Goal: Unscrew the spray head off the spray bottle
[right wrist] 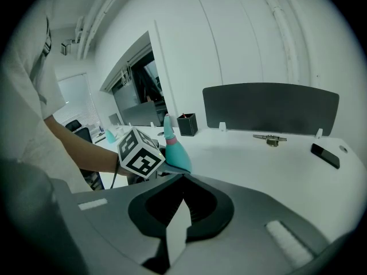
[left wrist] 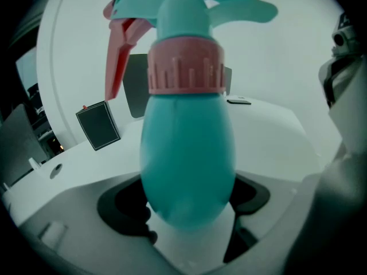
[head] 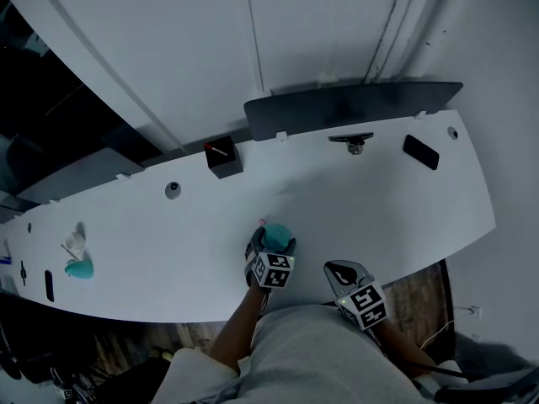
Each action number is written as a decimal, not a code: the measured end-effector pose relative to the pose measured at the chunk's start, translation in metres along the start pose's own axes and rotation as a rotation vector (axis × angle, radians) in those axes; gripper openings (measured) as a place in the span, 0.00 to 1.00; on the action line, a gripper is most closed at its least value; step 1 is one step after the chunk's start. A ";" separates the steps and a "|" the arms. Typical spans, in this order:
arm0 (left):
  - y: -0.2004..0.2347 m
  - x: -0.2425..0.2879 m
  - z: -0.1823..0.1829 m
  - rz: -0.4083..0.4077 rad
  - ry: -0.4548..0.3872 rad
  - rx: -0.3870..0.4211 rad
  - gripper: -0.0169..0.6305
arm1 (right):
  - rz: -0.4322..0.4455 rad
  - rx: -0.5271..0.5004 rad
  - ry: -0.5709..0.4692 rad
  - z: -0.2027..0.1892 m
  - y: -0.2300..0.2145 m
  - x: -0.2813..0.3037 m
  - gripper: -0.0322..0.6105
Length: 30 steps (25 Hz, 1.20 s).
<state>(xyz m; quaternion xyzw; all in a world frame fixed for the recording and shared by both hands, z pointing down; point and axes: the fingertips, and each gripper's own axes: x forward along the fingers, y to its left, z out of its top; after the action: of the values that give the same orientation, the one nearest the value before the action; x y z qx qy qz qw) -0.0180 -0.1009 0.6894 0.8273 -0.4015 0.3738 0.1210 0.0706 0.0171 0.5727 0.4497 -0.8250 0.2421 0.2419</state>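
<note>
A teal egg-shaped spray bottle (left wrist: pixel 188 153) fills the left gripper view, with a pink ribbed collar (left wrist: pixel 186 67), a teal spray head (left wrist: pixel 195 7) and a pink trigger (left wrist: pixel 117 50). My left gripper (left wrist: pixel 189 202) is shut on the bottle's lower body and holds it tilted above the white table (head: pixel 362 200). In the head view the bottle (head: pixel 276 236) sits just ahead of the left gripper (head: pixel 271 249). My right gripper (head: pixel 345 274) rests to its right, shut and empty. The right gripper view shows its jaws (right wrist: pixel 183 179) closed and the bottle (right wrist: pixel 175 150) off to the left.
A black pen holder (head: pixel 224 156), a metal tool (head: pixel 351 140) and a black phone (head: pixel 420 151) lie along the table's far side, below a dark divider panel (head: pixel 354 108). A second teal object (head: pixel 80 268) lies at the far left. The table's near edge runs close to the person's body.
</note>
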 end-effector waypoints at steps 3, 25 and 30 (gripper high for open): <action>0.001 -0.004 0.001 0.014 0.005 0.047 0.64 | 0.015 -0.007 0.000 0.003 0.002 0.003 0.05; 0.032 -0.081 -0.010 0.279 0.165 0.447 0.64 | 0.228 -0.094 -0.012 0.031 0.039 0.035 0.05; 0.040 -0.085 -0.011 0.318 0.190 0.457 0.64 | 0.406 -0.021 -0.033 0.050 0.062 0.026 0.05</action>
<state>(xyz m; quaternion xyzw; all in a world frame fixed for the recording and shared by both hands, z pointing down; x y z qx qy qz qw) -0.0878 -0.0732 0.6324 0.7212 -0.4183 0.5446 -0.0912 -0.0039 -0.0006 0.5397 0.2752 -0.9051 0.2699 0.1794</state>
